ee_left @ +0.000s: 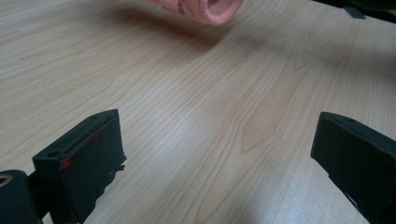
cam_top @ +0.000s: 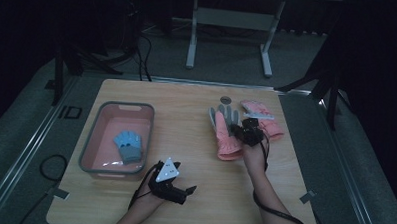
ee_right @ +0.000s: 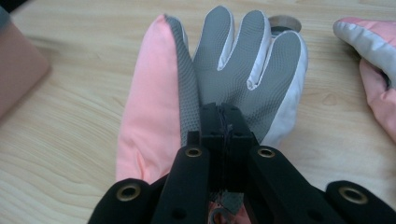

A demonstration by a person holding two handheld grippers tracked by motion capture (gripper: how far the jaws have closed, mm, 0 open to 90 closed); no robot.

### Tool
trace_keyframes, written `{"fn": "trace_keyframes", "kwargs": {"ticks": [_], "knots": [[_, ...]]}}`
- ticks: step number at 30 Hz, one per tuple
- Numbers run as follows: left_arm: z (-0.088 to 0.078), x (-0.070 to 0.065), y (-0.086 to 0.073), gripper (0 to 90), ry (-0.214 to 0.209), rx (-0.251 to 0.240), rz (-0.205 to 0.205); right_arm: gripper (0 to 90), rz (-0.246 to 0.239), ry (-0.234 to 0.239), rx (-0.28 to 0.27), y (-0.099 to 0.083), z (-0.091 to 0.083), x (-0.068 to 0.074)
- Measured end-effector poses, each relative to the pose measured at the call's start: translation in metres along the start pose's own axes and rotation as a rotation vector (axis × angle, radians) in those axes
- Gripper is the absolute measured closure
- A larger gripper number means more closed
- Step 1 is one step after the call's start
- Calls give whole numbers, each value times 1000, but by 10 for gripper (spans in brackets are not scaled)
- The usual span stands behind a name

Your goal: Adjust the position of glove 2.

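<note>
Pink and grey, the ski glove (ee_right: 219, 88) lies flat on the wooden bench (cam_top: 195, 142) with its grey palm side up, and the right tool (ee_right: 223, 123) has its two jaws pressed together on the palm fabric, near the cuff end. In the high view the same glove (cam_top: 225, 129) has its long axis running away from the person, fingers pointing to the far edge and the pink cuff toward the near edge; the right tool (cam_top: 249, 132) comes at it from the cuff side. A second pink glove (cam_top: 261, 119) lies just beside it, to the right, at an angle. The grey-rimmed pink basin (cam_top: 93, 143) stands well apart to the left of the held glove, and it already has a small blue glove (cam_top: 128, 145) inside. So I judge that the coming move goes sideways to the left across the bench, with the glove hanging from the grip. The left tool (cam_top: 183, 190) rests nearer to the basin, low over the bare wood, with its jaws wide apart and nothing between them.
</note>
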State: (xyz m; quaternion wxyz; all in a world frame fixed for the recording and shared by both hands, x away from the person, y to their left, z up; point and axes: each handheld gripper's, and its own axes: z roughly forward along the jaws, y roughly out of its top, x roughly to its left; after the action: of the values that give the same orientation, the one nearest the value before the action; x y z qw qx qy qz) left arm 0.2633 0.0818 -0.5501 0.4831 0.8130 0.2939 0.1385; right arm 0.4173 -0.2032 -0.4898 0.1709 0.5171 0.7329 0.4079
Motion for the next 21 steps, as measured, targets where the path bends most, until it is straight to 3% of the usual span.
{"fn": "trace_keyframes", "kwargs": {"ticks": [9,15,21], "knots": [[0,2,-2,26,7,2,1,892,49,-13,-31,-12,-23,29],[1,1,-2,26,0,11,9,892,96,0,-24,-27,-24,30],[1,0,-3,26,0,12,12,891,104,-34,-8,-39,-13,31]]}}
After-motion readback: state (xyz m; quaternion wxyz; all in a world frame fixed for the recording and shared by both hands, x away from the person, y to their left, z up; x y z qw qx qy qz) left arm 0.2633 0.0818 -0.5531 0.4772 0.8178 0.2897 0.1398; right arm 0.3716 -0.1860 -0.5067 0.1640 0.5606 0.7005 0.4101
